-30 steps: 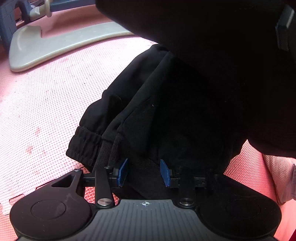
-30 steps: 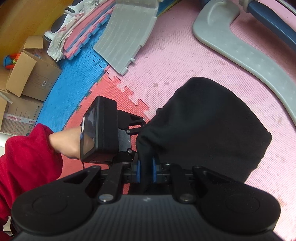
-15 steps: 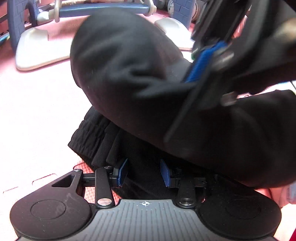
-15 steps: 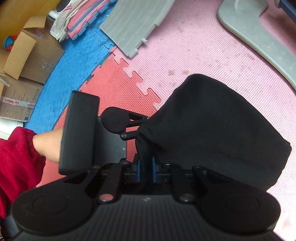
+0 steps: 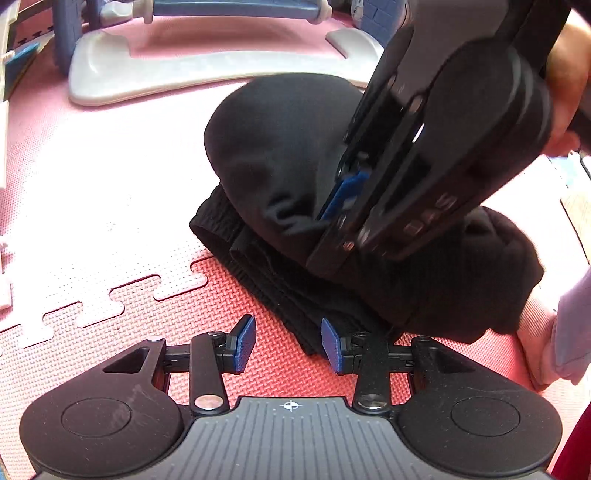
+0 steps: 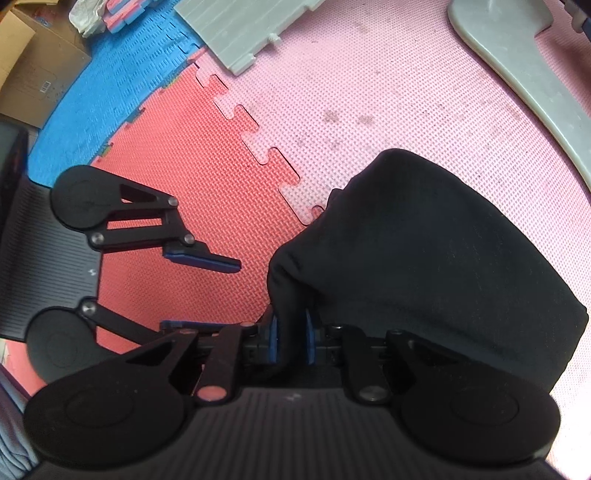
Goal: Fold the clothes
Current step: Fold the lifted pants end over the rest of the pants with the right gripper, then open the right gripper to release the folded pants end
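Note:
A black garment lies bunched on the foam mat, its ribbed elastic edge toward me. My left gripper is open just short of that edge, with only red mat between its blue pads. In the left wrist view the right gripper comes down from the upper right, clamped on the top layer of cloth. The right wrist view shows my right gripper shut on a fold of the black garment, which drapes away to the right. At that view's left the left gripper stands open over the red mat.
Red, pink and blue foam tiles cover the floor. A grey plastic base sits behind the garment, with a ridged grey panel and cardboard boxes farther off. Pale cloth lies at the right.
My left gripper let go of the garment's elastic edge and drew back off it. The right gripper brought its fold over and down onto the pile.

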Demonstrator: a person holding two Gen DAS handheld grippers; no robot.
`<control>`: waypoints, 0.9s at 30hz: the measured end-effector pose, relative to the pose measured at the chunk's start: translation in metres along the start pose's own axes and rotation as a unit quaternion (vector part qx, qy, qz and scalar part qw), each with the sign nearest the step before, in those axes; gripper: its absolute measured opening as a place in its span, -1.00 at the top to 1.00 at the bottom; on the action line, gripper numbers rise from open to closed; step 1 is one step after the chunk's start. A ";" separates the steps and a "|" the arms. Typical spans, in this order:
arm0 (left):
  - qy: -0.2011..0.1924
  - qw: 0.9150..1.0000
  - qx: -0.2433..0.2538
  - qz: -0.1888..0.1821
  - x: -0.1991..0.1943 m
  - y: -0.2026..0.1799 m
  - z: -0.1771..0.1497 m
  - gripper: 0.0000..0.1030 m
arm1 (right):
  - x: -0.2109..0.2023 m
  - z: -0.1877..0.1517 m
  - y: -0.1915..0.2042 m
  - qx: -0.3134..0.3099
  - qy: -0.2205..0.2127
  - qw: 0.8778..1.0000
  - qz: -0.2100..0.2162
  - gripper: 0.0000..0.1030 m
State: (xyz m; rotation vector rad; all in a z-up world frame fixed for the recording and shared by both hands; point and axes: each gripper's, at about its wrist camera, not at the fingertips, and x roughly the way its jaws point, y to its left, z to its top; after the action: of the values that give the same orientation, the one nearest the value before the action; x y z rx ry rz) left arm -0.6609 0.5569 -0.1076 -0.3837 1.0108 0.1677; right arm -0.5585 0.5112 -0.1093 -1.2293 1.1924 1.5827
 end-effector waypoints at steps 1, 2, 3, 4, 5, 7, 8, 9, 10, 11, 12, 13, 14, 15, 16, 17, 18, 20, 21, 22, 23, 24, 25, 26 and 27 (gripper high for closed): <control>-0.001 1.000 -0.001 0.000 -0.001 0.000 -0.001 0.21 | 0.004 -0.001 0.000 0.004 0.001 1.000 -0.001 0.59; -0.002 1.000 -0.001 0.001 -0.002 0.000 -0.002 0.21 | 0.007 -0.002 0.000 0.007 0.001 1.000 -0.001 0.55; -0.003 1.000 -0.002 0.001 -0.003 0.000 -0.003 0.21 | 0.009 -0.003 0.001 0.007 0.002 1.000 0.000 0.52; -0.004 1.000 -0.002 0.002 -0.004 0.000 -0.003 0.21 | 0.011 -0.004 0.001 0.005 0.002 1.000 0.001 0.47; -0.005 1.000 -0.003 0.002 -0.005 -0.001 -0.004 0.20 | 0.012 -0.004 0.001 0.006 0.001 1.000 0.006 0.29; -0.007 1.000 -0.003 0.005 -0.010 -0.002 0.000 0.19 | 0.010 -0.005 0.005 -0.003 0.004 1.000 0.016 0.06; -0.007 1.000 0.000 0.006 -0.012 -0.004 0.004 0.19 | 0.007 -0.004 0.007 -0.006 0.006 1.000 0.015 0.01; -0.008 1.000 0.009 0.007 -0.018 -0.004 0.005 0.19 | 0.004 -0.004 0.009 -0.009 0.009 1.000 0.013 -0.01; -0.009 1.000 0.017 0.009 -0.023 -0.004 0.006 0.19 | -0.001 -0.003 0.010 -0.012 0.011 1.000 0.014 -0.04; -0.013 1.000 0.024 0.011 -0.021 -0.011 0.002 0.19 | -0.008 -0.004 0.009 -0.012 0.010 1.000 0.018 -0.05; -0.016 0.999 0.027 0.013 -0.023 -0.014 0.003 0.19 | -0.017 -0.004 0.008 -0.012 0.007 1.000 0.023 -0.05; -0.019 0.999 0.030 0.014 -0.025 -0.018 0.003 0.19 | -0.025 -0.005 0.006 -0.011 0.001 1.000 0.027 -0.08; -0.022 0.999 0.034 0.016 -0.027 -0.021 0.004 0.19 | -0.037 -0.007 0.004 -0.010 -0.008 0.999 0.031 -0.11; -0.023 0.999 0.040 0.017 -0.034 -0.022 0.005 0.19 | -0.049 -0.010 0.001 -0.009 -0.017 0.999 0.034 -0.13; -0.025 0.998 0.047 0.016 -0.034 -0.027 0.013 0.19 | -0.061 -0.013 -0.002 -0.008 -0.025 0.999 0.037 -0.15; -0.026 0.998 0.054 0.014 -0.033 -0.032 0.020 0.19 | -0.074 -0.016 -0.007 -0.004 -0.038 0.999 0.038 -0.16; -0.028 0.998 0.062 0.012 -0.033 -0.037 0.027 0.19 | -0.087 -0.021 -0.013 0.000 -0.052 0.998 0.038 -0.16; -0.031 0.997 0.077 0.009 -0.032 -0.047 0.042 0.19 | -0.110 -0.031 -0.029 0.010 -0.073 0.997 0.030 -0.16; -0.032 0.996 0.084 0.007 -0.031 -0.053 0.049 0.19 | -0.117 -0.037 -0.038 0.017 -0.079 0.996 0.024 -0.16; -0.034 0.995 0.092 0.005 -0.031 -0.058 0.056 0.18 | -0.121 -0.045 -0.047 0.027 -0.079 0.996 0.017 -0.16; -0.035 0.994 0.099 0.003 -0.030 -0.063 0.064 0.18 | -0.124 -0.053 -0.056 0.038 -0.080 0.996 0.010 -0.16; -0.037 0.994 0.106 0.002 -0.030 -0.068 0.071 0.18 | -0.124 -0.062 -0.063 0.048 -0.076 0.996 0.004 -0.16; -0.039 0.993 0.114 0.000 -0.030 -0.073 0.078 0.18 | -0.122 -0.071 -0.071 0.057 -0.072 0.996 0.000 -0.14; -0.040 0.992 0.121 -0.002 -0.029 -0.078 0.085 0.18 | -0.120 -0.079 -0.078 0.067 -0.068 0.995 -0.005 -0.14; -0.042 0.991 0.129 -0.004 -0.029 -0.083 0.093 0.17 | -0.117 -0.090 -0.085 0.080 -0.065 0.995 -0.008 -0.13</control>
State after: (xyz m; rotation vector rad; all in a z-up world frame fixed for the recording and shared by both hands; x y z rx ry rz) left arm -0.5766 0.5177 -0.0200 -0.1442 0.9348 0.0449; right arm -0.4309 0.4409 -0.0211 -1.0151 1.1971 1.5007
